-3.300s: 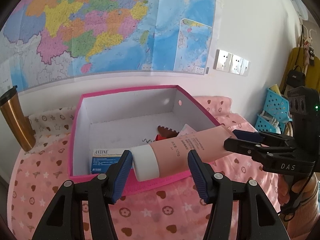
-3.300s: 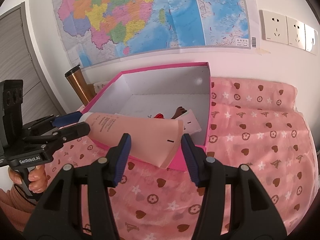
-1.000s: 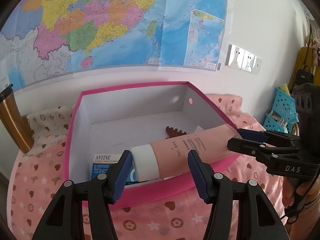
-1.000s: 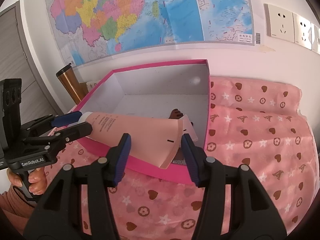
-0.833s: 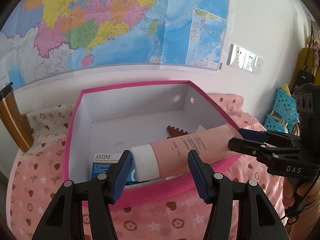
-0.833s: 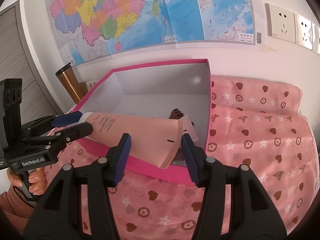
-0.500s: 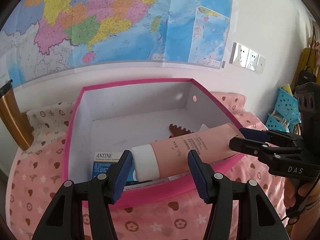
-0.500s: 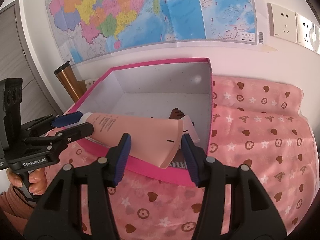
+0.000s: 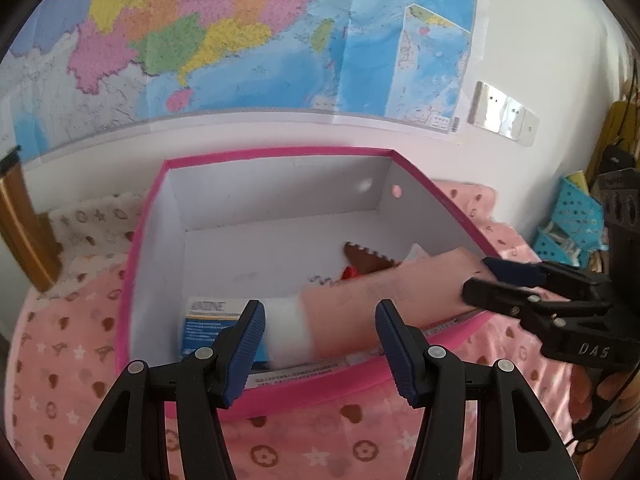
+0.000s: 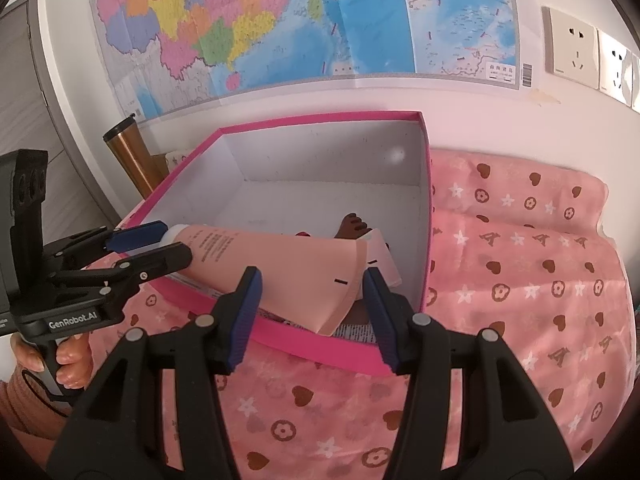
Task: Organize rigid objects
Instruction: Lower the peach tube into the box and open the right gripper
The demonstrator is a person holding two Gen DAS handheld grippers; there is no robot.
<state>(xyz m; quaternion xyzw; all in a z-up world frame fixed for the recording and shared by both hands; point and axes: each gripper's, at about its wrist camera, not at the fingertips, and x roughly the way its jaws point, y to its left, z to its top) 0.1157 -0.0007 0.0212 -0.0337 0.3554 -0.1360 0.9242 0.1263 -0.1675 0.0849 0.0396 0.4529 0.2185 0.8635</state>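
Note:
A pink tube with a white cap hangs across the front of an open pink box, tilted from low left to high right. My left gripper is shut on the cap end. In the right wrist view it comes in from the left. My right gripper is shut on the tube's flat crimped end, and also shows in the left wrist view. Inside the box lie a blue-and-white carton, a brown comb and a small red item.
A pink patterned cloth covers the surface around the box. A gold tumbler stands behind the box on the left. The wall with a map and sockets is close behind. Blue baskets sit far right. A hand holds the left gripper.
Since the earliest frames both grippers have carried the tube from above the front rim further over the box. In the last second it shifted only slightly and is now blurred in the left view.

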